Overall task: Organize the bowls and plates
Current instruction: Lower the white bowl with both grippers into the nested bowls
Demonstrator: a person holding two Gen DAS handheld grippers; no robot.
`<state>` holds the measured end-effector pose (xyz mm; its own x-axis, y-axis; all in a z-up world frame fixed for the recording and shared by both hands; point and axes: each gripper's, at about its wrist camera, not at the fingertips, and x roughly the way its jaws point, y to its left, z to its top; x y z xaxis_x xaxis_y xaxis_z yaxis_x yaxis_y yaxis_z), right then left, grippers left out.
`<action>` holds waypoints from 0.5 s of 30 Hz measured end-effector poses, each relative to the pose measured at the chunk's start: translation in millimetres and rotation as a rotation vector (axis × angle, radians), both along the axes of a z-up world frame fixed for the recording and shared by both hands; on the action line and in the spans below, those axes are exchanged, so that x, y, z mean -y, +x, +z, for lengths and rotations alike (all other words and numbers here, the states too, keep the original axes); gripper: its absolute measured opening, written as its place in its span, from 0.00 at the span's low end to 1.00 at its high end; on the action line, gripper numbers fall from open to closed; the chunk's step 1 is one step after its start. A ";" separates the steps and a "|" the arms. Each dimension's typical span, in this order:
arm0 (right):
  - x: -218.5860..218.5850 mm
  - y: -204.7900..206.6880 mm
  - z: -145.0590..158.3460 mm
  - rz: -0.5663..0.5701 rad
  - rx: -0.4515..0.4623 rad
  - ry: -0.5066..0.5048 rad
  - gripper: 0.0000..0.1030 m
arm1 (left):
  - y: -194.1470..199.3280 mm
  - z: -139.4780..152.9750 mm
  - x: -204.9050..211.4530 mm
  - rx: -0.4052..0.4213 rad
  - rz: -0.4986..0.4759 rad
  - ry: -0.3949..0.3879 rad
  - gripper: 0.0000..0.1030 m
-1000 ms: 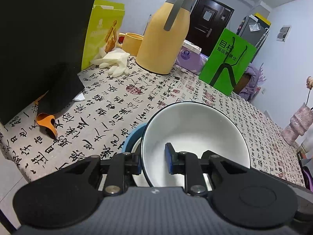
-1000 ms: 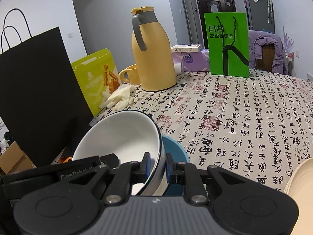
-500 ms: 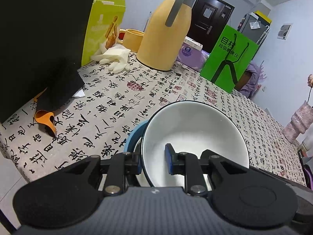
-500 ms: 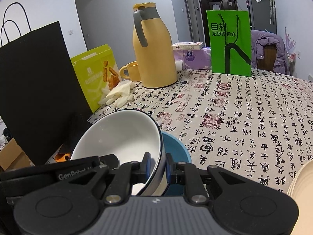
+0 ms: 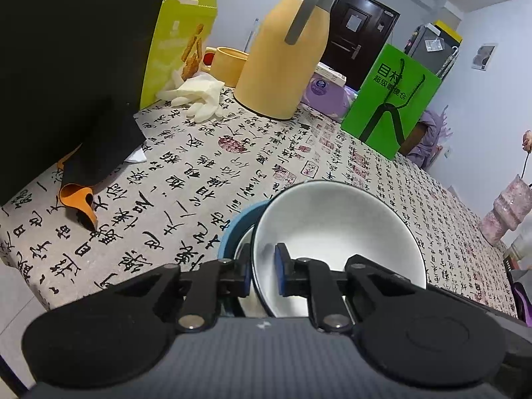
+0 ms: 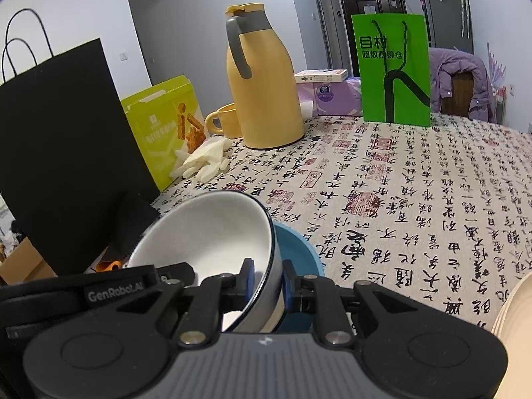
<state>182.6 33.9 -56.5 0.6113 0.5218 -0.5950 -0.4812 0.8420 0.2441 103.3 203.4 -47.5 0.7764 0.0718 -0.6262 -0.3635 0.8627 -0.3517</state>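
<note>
A white bowl [image 5: 332,226] with a dark rim leans tilted in a blue bowl [image 5: 236,229] on the calligraphy-print tablecloth. My left gripper [image 5: 262,267] has its jaws closing, with the pads pressed on the near rim of the white bowl. In the right wrist view the white bowl [image 6: 216,232] tilts left over the blue bowl [image 6: 299,252]. My right gripper [image 6: 267,281] holds the bowl's wall between its pads, and its jaws are opening slightly. The bottom of the blue bowl is hidden.
A cream plate's edge [image 6: 513,316] shows at the lower right. A black paper bag [image 5: 66,50], yellow-green box [image 5: 179,40], white gloves [image 5: 199,96], yellow mug [image 6: 226,121], yellow thermos [image 5: 282,56] and green bag [image 5: 392,99] stand along the left and back. The table edge [image 5: 33,286] is near left.
The left jaws have narrowed onto the white bowl's rim. The right jaws have widened a little around its wall. Both hands and the bowls have stayed where they were.
</note>
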 end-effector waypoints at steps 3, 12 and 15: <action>1.9 0.3 0.8 -0.001 0.000 0.005 0.17 | -0.2 -0.5 1.2 -0.005 0.009 0.012 0.12; 8.3 -3.5 3.7 -0.008 0.018 0.018 0.14 | 0.6 0.0 3.3 -0.008 0.011 0.035 0.10; 8.4 -4.6 3.4 -0.006 0.027 0.016 0.14 | 1.3 0.2 3.7 -0.009 0.009 0.039 0.10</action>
